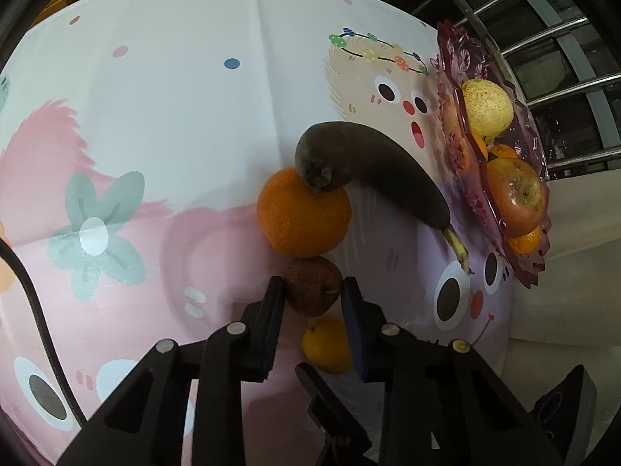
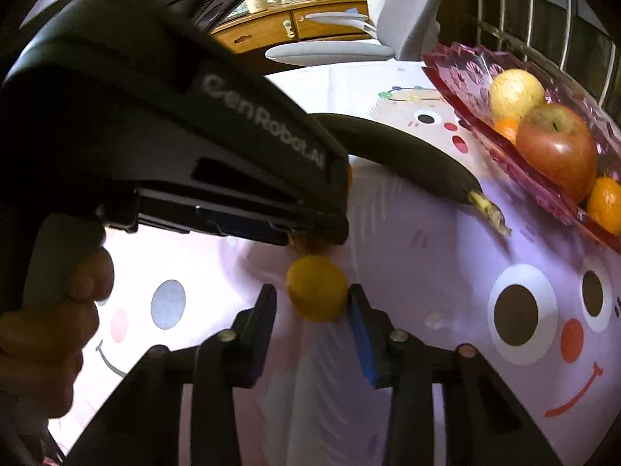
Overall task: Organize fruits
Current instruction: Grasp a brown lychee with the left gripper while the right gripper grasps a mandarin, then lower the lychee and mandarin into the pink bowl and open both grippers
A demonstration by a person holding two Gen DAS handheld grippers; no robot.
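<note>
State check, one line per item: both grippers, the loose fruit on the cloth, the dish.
left gripper: shut on brown fruit
right gripper: open, fingers either side of small yellow fruit, contact unclear
large orange: on the cloth, loose
banana: blackened, tip resting on large orange
pink dish: holding pear, apple, oranges

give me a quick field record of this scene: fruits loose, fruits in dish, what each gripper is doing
surface: cartoon tablecloth
loose fruit: orange, blackened banana resting on it, brown fruit, small yellow-orange fruit
dish: pink glass dish at table edge
in dish: pear, apple, small oranges
left gripper: jaws either side of brown fruit, contact unclear
right gripper: jaws open around small yellow-orange fruit
</note>
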